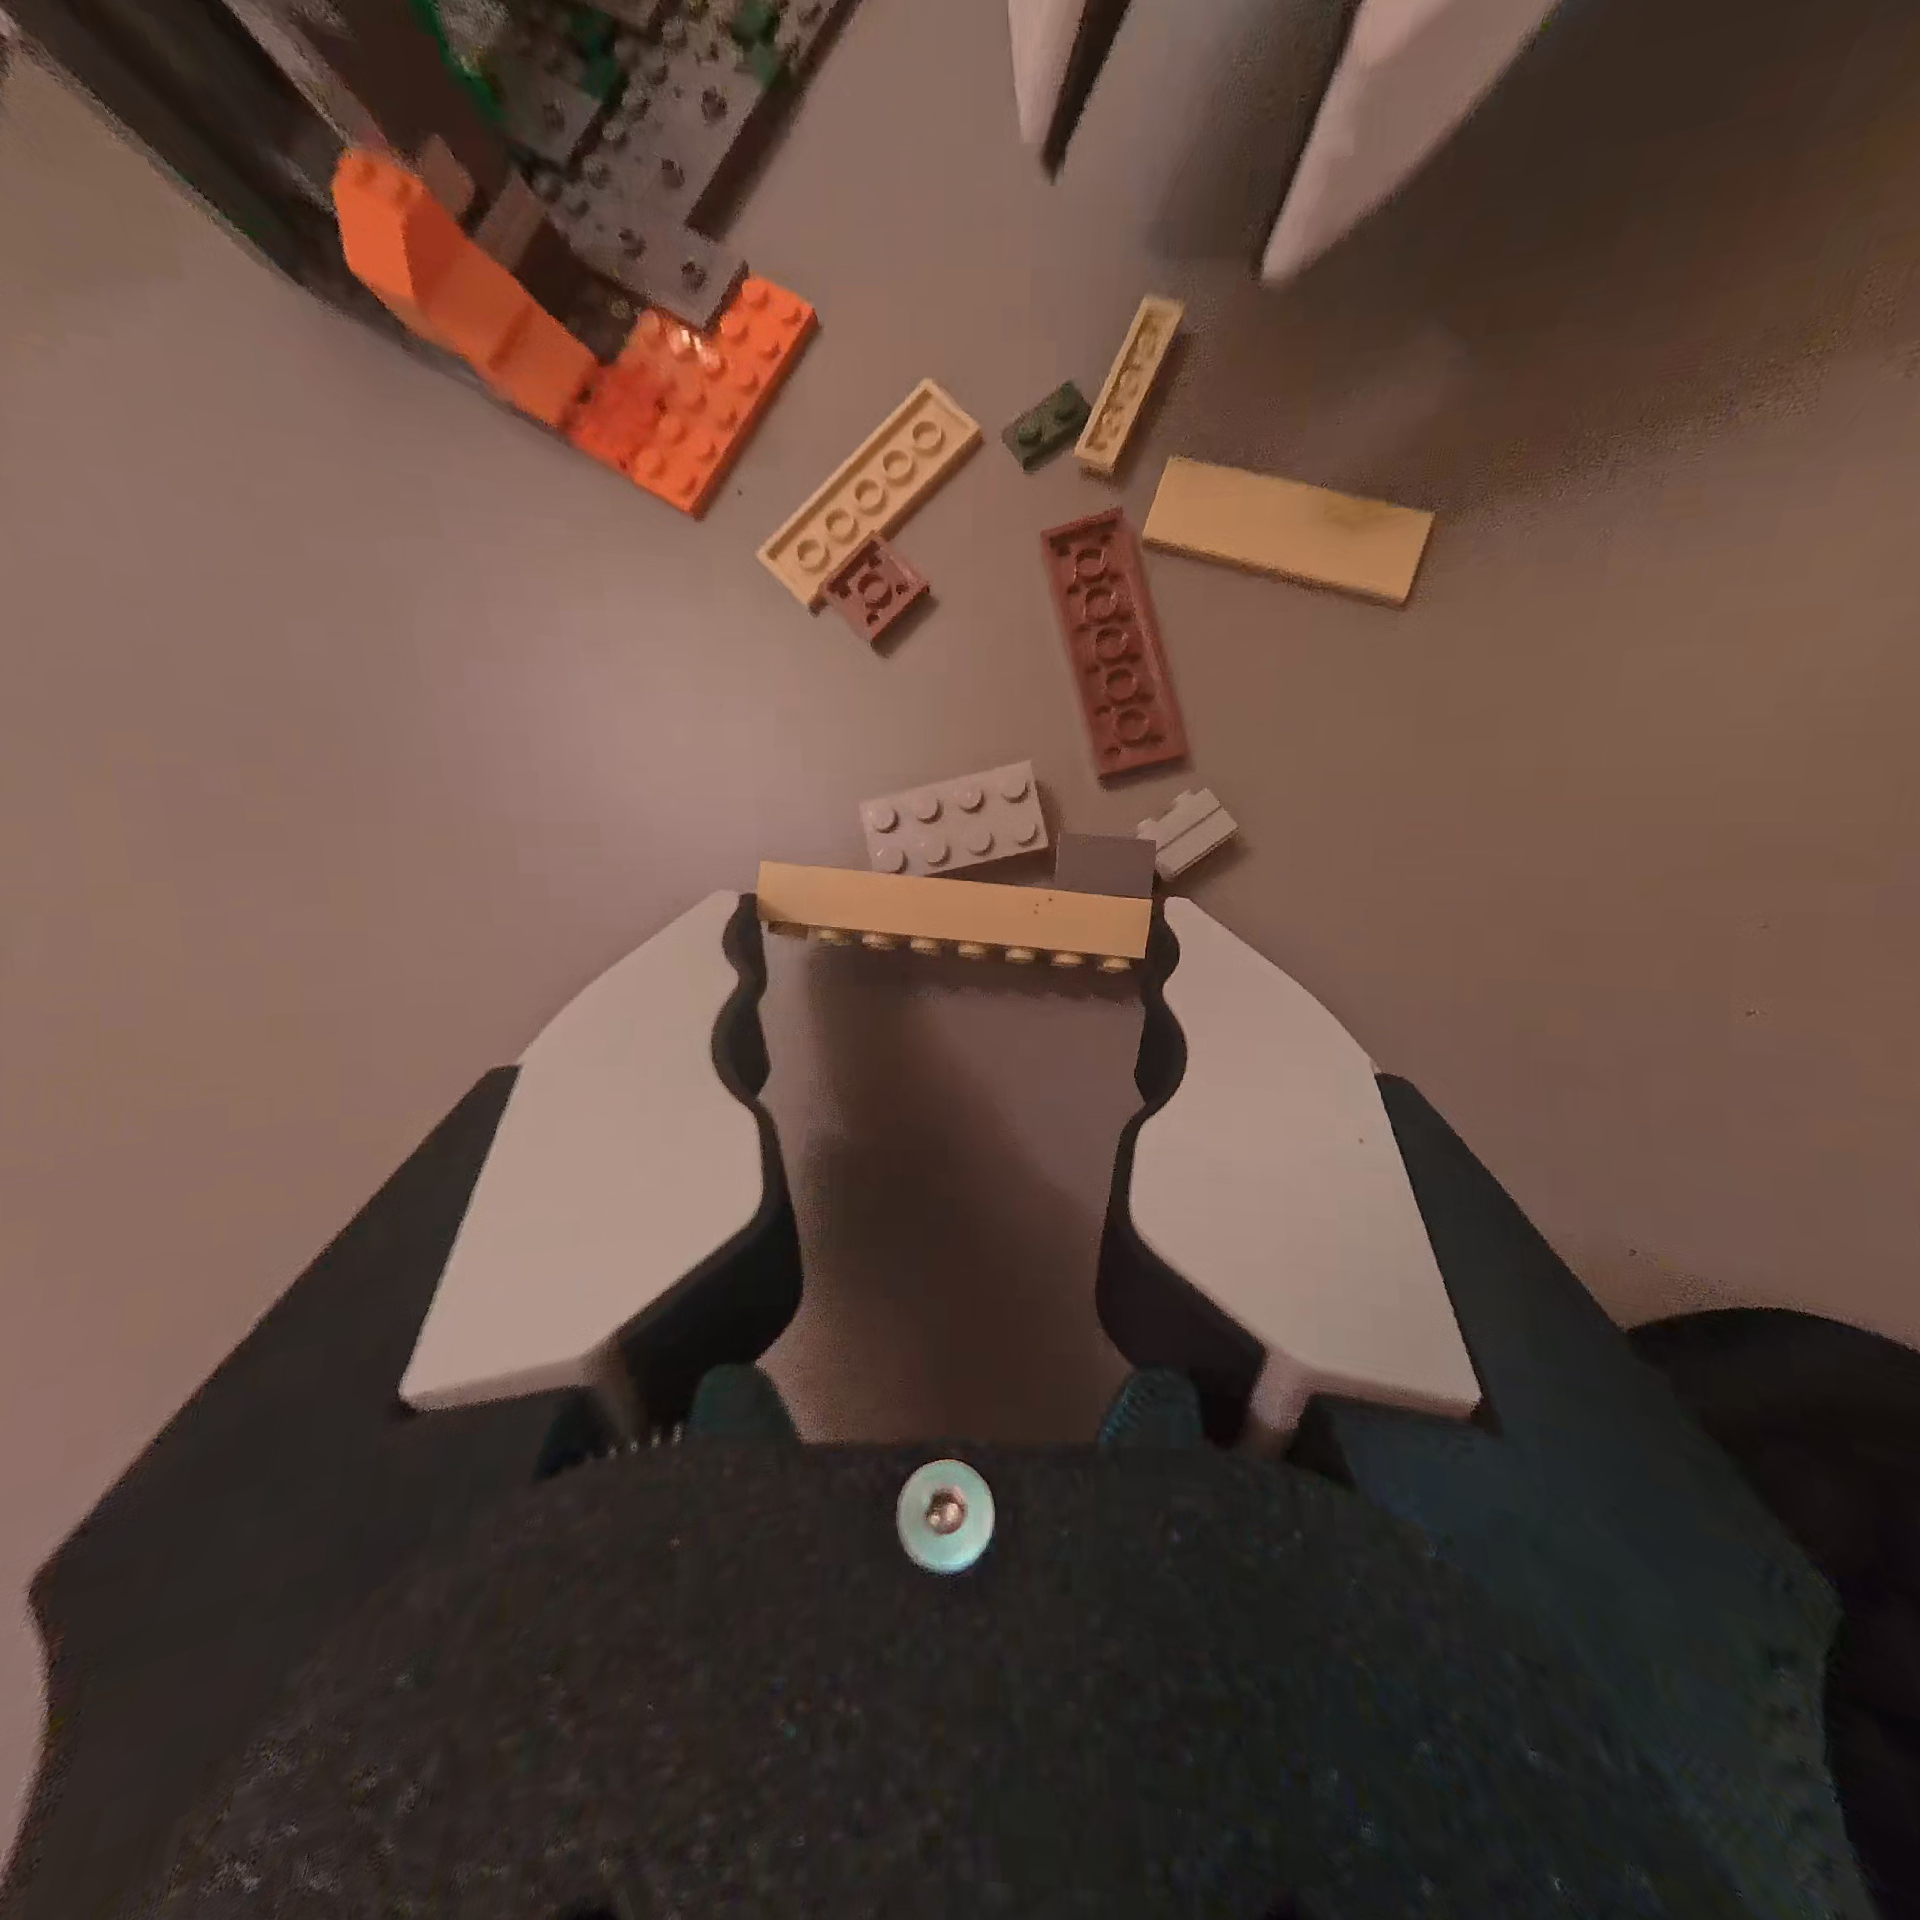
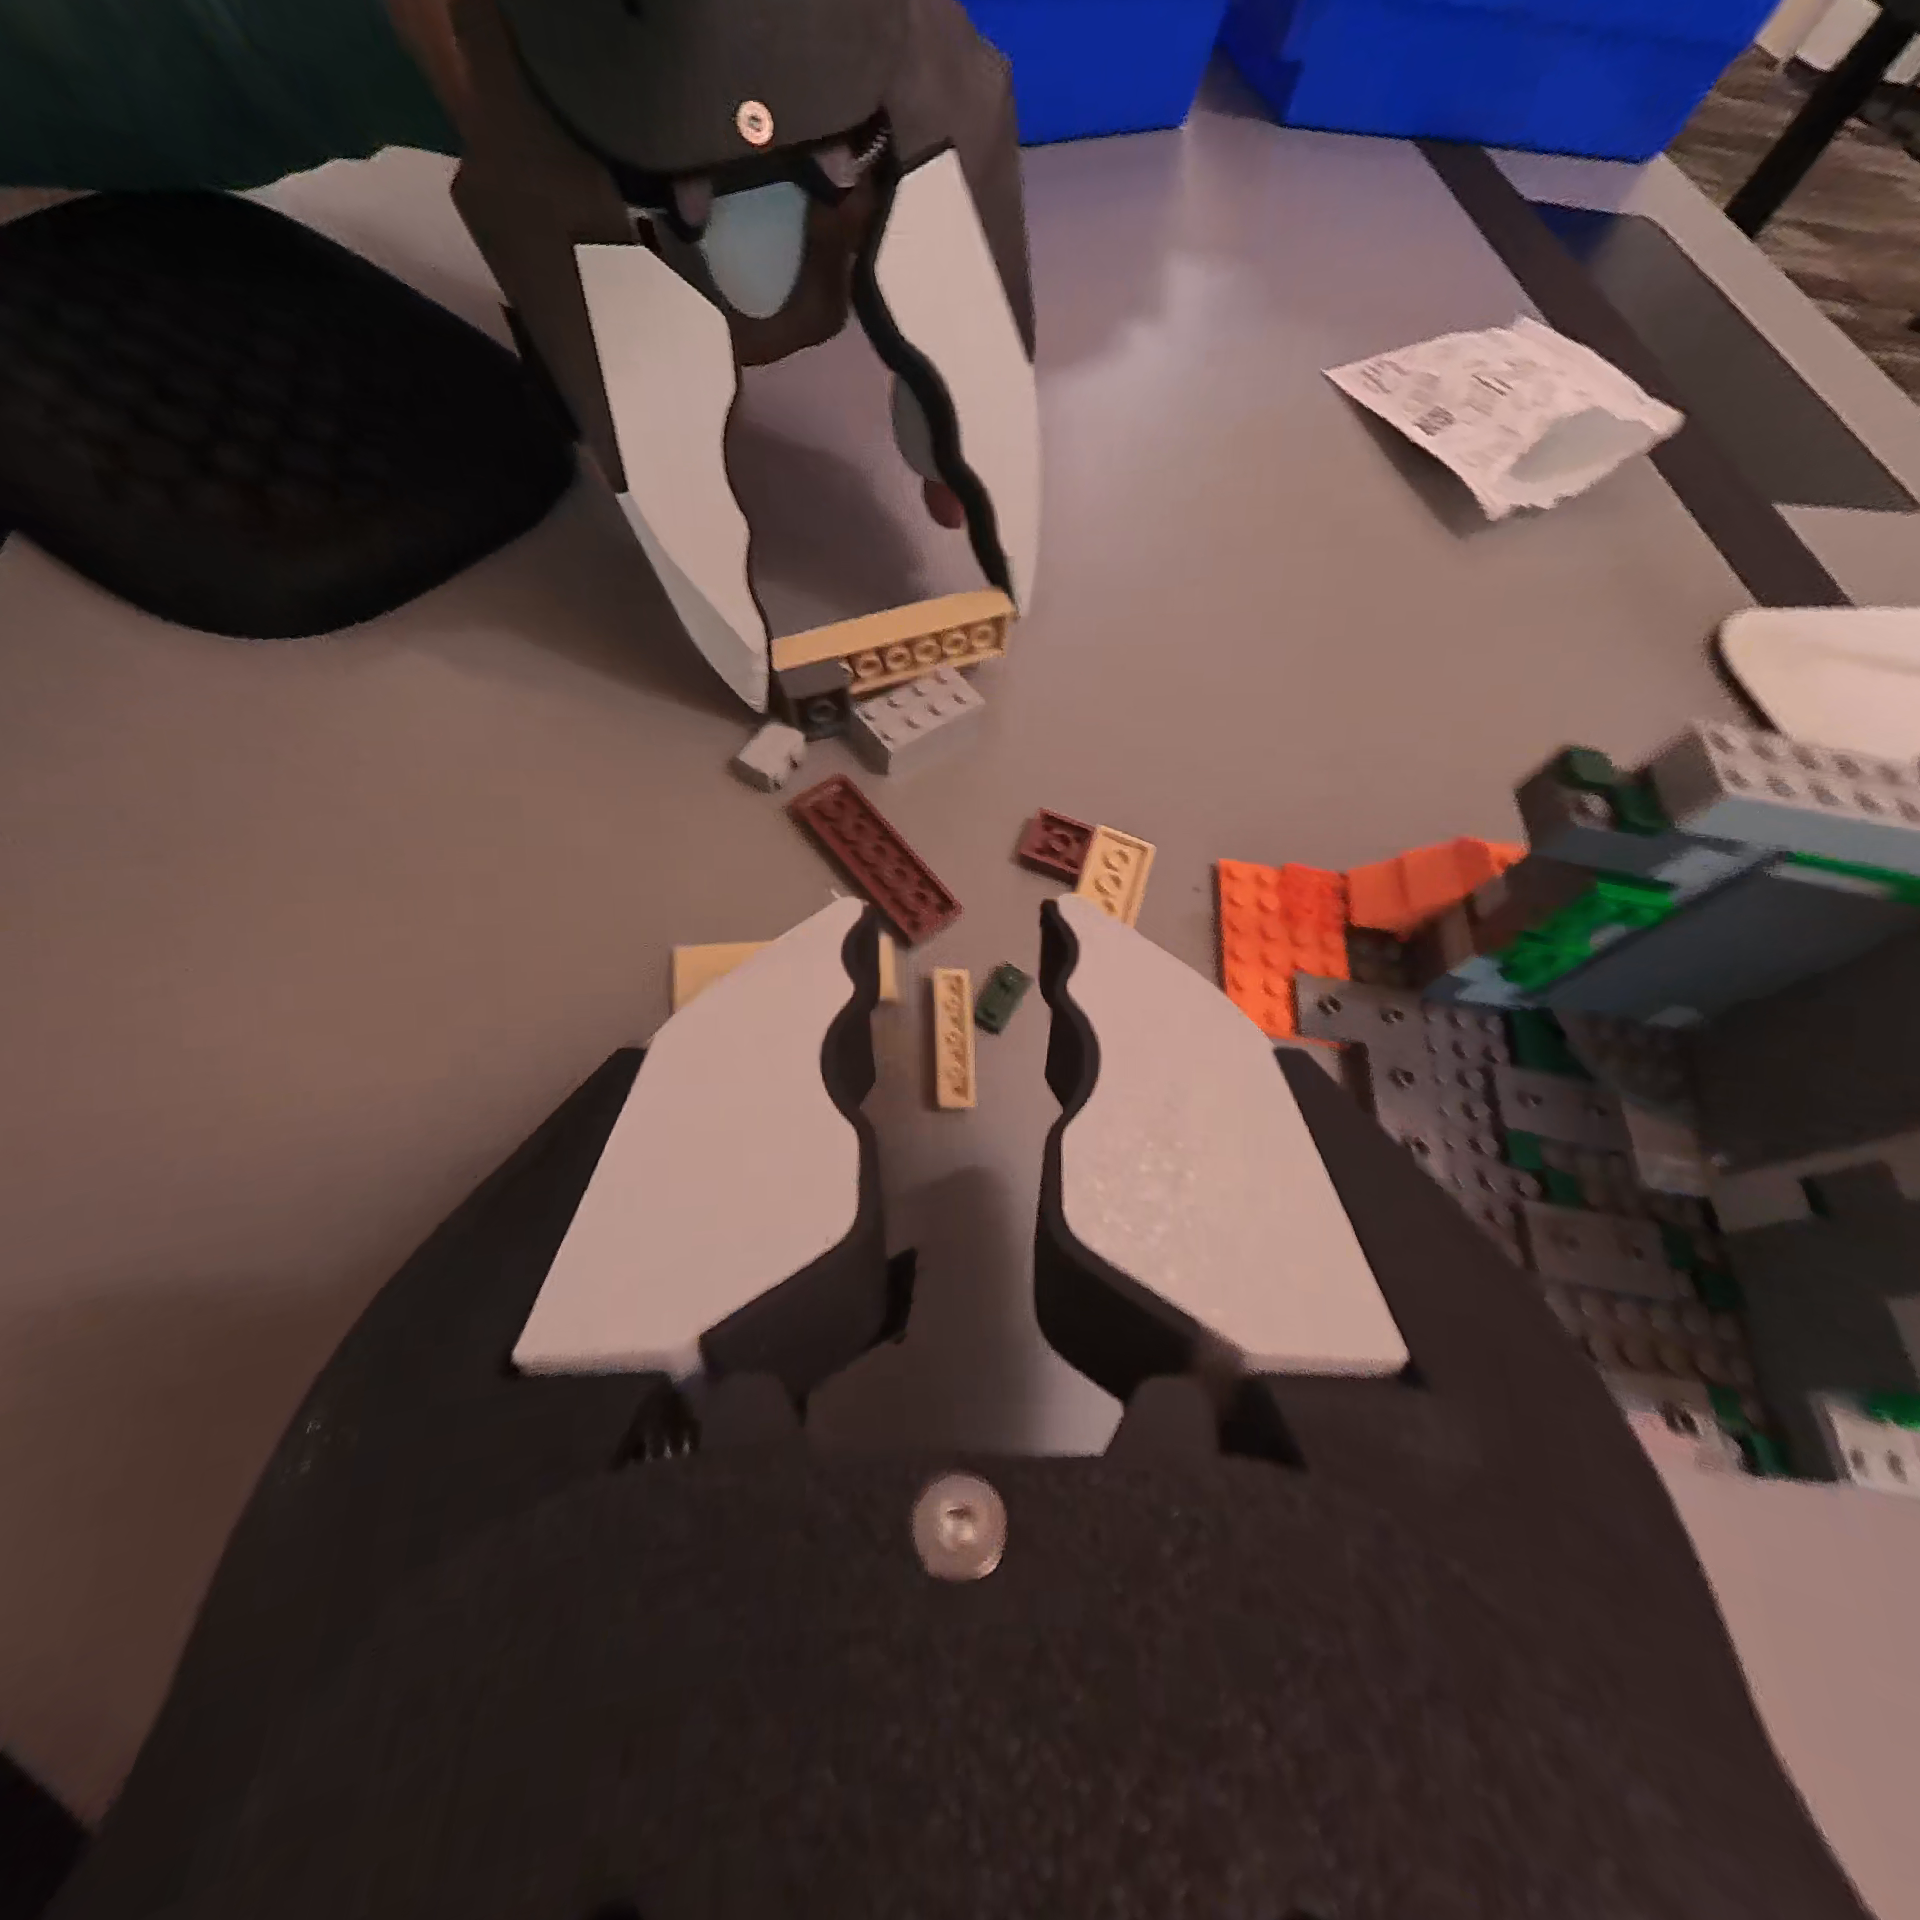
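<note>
L gripper (image 1: 951,914) spans long tan brick (image 1: 951,906) end to end, pads touching both ends.
I'd keep squeeze square, lift clear of grey brick (image 1: 951,831). R gripper (image 2: 956,920) apart, empty, over small tan plate (image 2: 953,1039).

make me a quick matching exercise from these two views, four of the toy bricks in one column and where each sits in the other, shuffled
Things:
1. long tan brick
2. small dark green piece
3. orange plate
4. long brown plate

Places:
A. at the foot of the grey and green build
B. spanning the left gripper's fingertips
C. on the table below the right gripper's open jaws
D. on the table between the two grippers, by the flat tan tile

Pairs: 1-B, 2-C, 3-A, 4-D
</note>
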The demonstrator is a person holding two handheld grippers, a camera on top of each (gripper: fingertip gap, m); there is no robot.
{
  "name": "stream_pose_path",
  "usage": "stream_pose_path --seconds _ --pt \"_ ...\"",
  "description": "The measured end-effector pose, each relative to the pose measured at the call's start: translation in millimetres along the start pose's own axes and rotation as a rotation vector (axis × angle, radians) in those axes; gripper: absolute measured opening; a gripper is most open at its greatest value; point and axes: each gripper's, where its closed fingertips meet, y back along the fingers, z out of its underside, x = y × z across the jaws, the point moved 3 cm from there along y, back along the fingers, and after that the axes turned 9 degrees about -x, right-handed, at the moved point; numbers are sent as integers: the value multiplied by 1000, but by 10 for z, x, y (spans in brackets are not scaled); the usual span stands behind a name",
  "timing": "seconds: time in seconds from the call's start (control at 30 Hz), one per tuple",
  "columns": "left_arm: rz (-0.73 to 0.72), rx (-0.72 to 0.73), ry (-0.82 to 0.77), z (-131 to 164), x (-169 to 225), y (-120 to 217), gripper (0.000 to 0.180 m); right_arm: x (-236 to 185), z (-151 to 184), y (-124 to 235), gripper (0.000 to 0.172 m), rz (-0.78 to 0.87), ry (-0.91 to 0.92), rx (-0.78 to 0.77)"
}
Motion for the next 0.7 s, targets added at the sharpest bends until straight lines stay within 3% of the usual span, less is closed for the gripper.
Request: stream_pose_path --seconds 0.17,0.33,0.5,0.7 --pt "-153 87 -82 -227 90 235 69 -277 -199 -162 40 3 128 -20" --pt "-169 141 -127 -399 227 329 69 -417 -349 -246 40 84 251 -14" --pt "-188 119 -165 -443 269 306 69 -458 -346 -266 23 155 360 -32" --pt "-199 60 -245 -435 335 267 69 -529 -316 -291 18 150 440 -54"
